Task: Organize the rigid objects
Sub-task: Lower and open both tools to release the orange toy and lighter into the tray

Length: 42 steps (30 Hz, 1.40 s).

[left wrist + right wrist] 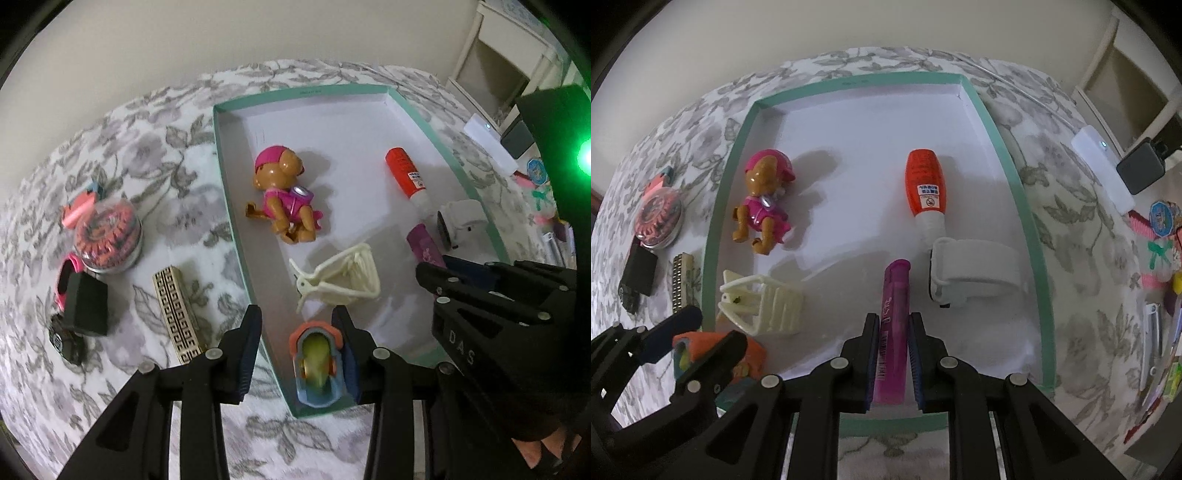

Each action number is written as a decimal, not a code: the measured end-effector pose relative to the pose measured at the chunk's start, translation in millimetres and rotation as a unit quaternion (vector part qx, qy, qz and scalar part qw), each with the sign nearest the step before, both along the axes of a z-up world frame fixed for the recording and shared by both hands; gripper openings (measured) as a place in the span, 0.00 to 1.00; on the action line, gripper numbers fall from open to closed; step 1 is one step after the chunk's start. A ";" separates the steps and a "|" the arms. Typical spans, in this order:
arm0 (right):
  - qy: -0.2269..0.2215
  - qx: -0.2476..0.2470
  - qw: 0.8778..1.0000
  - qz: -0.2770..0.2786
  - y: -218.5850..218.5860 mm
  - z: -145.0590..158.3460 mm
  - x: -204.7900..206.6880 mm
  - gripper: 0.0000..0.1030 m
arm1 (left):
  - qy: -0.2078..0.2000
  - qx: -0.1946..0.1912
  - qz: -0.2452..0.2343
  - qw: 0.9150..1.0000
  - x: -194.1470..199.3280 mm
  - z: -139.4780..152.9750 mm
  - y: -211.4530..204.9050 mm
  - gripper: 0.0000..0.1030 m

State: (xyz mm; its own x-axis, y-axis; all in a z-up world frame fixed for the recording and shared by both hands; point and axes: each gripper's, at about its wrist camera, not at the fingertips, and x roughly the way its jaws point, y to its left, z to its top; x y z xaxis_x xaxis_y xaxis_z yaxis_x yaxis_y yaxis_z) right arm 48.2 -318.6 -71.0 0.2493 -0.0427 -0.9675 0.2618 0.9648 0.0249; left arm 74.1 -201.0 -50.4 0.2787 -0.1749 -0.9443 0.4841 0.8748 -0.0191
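The teal-rimmed tray point(1032, 236) lies on the floral surface point(1082, 332), already holding most items. The right hand-held gripper point(893, 354) is closed around a purple tube point(894, 332), whose long axis runs straight ahead along the fingers, over the tray's near edge. The left hand-held gripper point(299, 350) stands wide open, a small orange-and-blue toy point(317, 369) lying loose against its right finger in the tray's near-left corner.

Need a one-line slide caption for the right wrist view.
Right gripper closed around a purple tube over the teal-rimmed box, alongside toy dog and orange bottle.
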 end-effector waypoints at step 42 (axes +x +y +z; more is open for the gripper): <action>-0.061 -0.006 0.998 -0.030 -3.1 42.1 -3.9 0.18 | -0.004 -0.059 0.059 0.996 8.5 31.4 31.0 0.49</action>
